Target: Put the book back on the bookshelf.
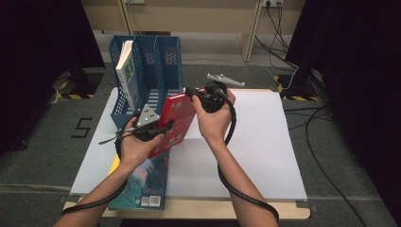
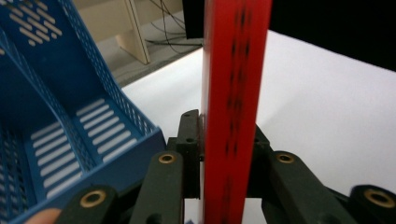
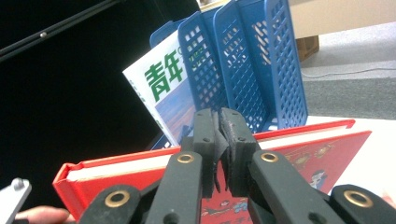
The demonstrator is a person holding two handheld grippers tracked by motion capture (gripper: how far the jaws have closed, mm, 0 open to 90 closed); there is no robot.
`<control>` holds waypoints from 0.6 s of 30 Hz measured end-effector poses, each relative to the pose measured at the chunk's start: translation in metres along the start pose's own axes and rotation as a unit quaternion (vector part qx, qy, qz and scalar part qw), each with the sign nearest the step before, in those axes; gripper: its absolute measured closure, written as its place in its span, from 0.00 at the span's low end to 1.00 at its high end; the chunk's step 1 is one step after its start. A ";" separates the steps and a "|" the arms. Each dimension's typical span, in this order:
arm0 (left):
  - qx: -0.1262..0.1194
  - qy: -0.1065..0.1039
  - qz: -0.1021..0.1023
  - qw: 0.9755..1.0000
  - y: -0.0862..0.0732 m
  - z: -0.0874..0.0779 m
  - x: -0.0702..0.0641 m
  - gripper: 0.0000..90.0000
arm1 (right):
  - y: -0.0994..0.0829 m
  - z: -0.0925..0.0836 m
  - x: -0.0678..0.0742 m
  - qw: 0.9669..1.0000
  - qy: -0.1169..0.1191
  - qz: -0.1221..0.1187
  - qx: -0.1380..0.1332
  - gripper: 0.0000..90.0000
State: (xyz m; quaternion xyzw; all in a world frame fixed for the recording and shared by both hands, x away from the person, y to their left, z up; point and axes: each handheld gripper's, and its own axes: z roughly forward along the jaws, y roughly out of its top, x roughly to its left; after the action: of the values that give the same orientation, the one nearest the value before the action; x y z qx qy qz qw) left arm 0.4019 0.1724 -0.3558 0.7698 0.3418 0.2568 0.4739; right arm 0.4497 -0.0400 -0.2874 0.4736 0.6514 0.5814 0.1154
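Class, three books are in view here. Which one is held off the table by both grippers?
The red book, tilted between the left gripper and right gripper. The white one stands in the blue file rack; the teal one lies flat on the table.

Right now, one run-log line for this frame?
left claw: shut on red book | right claw: shut on red book | blue file rack: right slot free
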 end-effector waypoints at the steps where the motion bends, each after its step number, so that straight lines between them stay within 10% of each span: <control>1: -0.004 0.000 0.000 1.000 0.002 0.000 0.000 0.84 | 0.000 0.001 0.001 1.000 0.001 -0.002 0.001 0.95; 18: -0.017 0.001 0.000 1.000 0.015 0.002 0.003 0.85 | -0.004 0.007 0.012 1.000 0.008 -0.010 0.008 0.95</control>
State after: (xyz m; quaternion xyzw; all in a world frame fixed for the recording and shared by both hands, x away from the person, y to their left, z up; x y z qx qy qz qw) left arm 0.4093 0.1694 -0.3428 0.7615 0.3379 0.2629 0.4866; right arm 0.4462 -0.0262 -0.2878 0.4637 0.6612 0.5789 0.1125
